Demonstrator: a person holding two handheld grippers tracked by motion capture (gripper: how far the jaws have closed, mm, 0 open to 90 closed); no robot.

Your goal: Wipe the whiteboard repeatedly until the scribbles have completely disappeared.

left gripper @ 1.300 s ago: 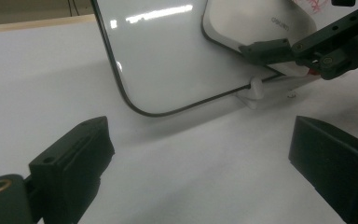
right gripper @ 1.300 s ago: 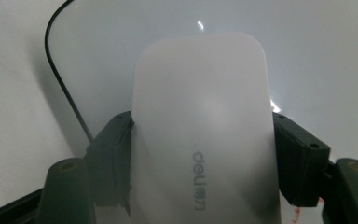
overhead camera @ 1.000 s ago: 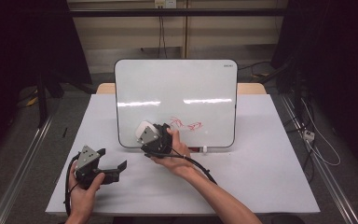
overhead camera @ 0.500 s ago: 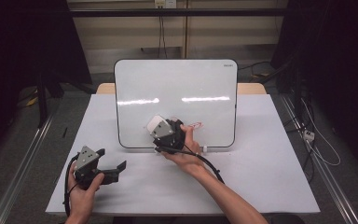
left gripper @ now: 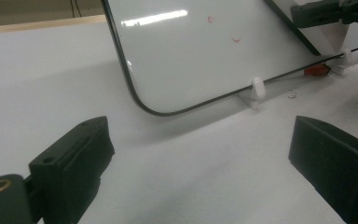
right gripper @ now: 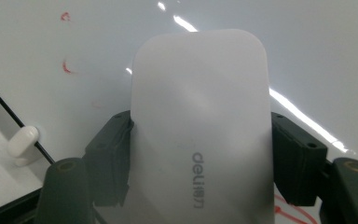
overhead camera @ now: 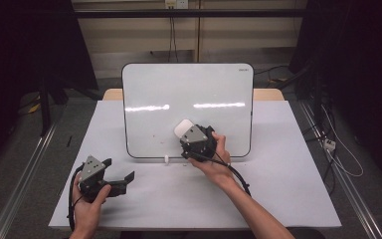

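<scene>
While right tongs (right gripper: 200, 158) clamp eraser (right gripper: 200, 130), whiteboard (overhead camera: 189, 99) stands.

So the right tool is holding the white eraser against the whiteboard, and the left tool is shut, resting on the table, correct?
Not quite: the left tool is open, jaws spread wide apart in the left gripper view. The right tool does clamp the white plastic eraser at the glossy white whiteboard.
</scene>
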